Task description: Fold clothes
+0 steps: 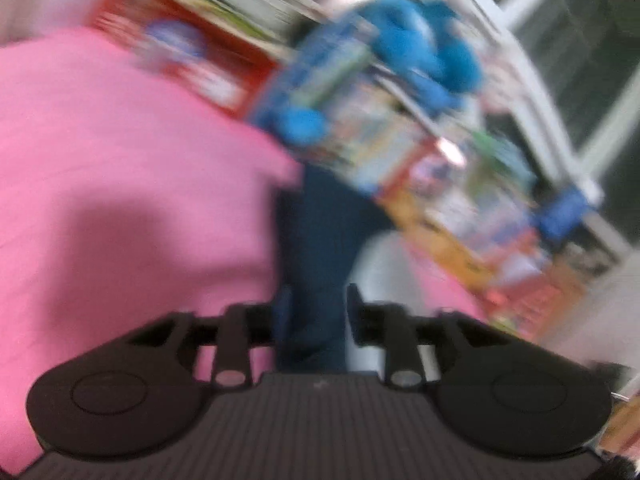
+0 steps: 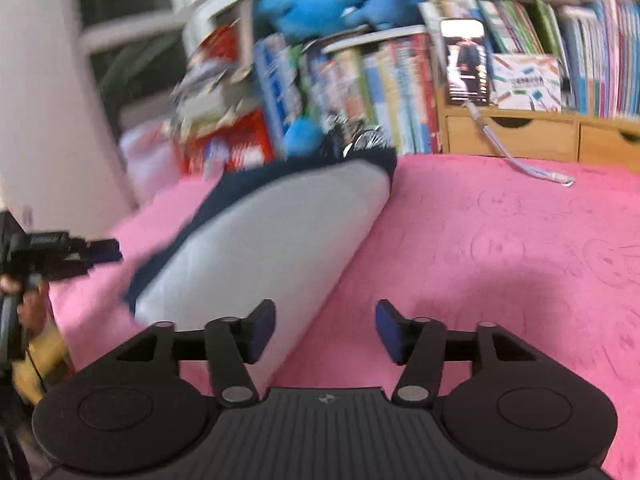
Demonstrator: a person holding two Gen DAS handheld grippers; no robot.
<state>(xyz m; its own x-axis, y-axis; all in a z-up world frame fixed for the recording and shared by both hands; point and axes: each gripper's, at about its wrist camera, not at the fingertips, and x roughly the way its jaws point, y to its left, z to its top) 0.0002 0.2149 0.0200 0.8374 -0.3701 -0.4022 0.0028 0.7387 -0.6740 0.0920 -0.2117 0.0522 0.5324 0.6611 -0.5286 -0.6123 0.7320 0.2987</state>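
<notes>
Grey-and-navy garment (image 2: 264,240) lay folded on the pink bed (image 2: 500,248), long axis running away up-right. Right gripper (image 2: 325,330): jaws wide, empty, garment's near end just left. Left gripper (image 1: 311,312) (blurred): jaws apart, empty, nearer the navy edge.

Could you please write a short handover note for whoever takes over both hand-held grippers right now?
Left hand-held gripper: jaws apart, nothing pinched; the dark navy cloth lies just beyond them.
Right hand-held gripper: open, empty, over the pink bedspread.
Garment: the grey and dark navy folded garment lies flat as a long strip on the bedspread, ahead and left of the right gripper, released by both.
Done: it looks folded lengthwise.
Left: probably a crosswise fold to make it compact; the blur hides any creases, so check first.
</notes>
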